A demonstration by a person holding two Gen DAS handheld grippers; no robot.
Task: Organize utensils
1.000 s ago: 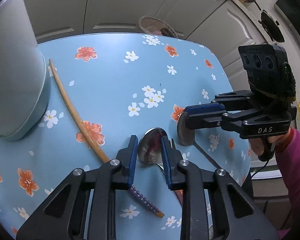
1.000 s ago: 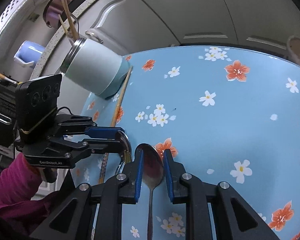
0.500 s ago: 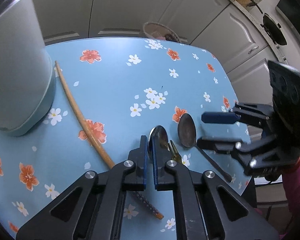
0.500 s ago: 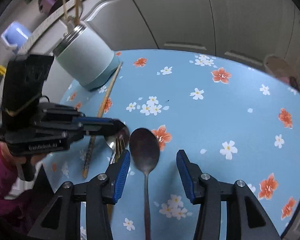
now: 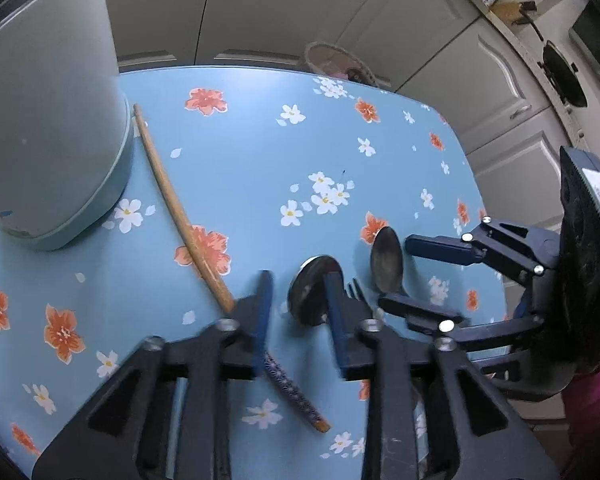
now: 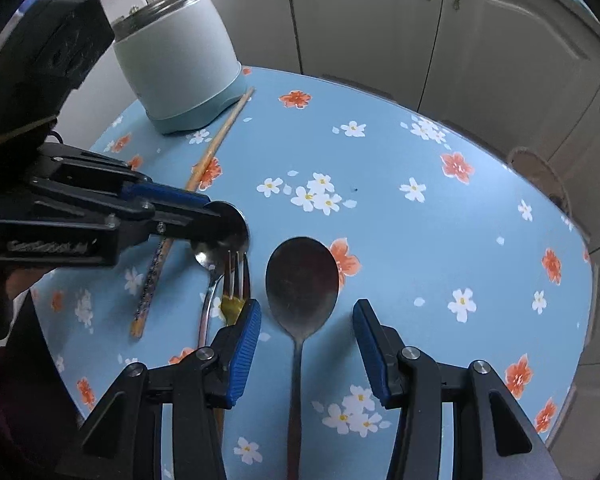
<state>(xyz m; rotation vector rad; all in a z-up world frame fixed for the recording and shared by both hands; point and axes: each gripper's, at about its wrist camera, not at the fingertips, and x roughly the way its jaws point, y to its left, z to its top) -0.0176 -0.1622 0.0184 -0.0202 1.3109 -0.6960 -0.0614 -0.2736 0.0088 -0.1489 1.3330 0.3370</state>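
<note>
Hovering over the table (image 6: 400,240) with both sets of jaws spread wide and empty, we have the dark spoon (image 6: 301,276) lying flat between the right gripper (image 6: 306,344) fingers. The left gripper (image 5: 296,316) straddles a shinier spoon (image 5: 314,294). Both look thin, stiff and slippery; we judge the narrow handle (image 6: 296,392) the best hold.

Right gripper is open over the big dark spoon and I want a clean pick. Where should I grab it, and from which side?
Grip the dark spoon on its thin handle just below the bowl, coming straight down with the right gripper. It lies flat, handle running back between the open fingers; the bowl is wide, and the fork lies close on its left, so keep the left finger clear.
</note>
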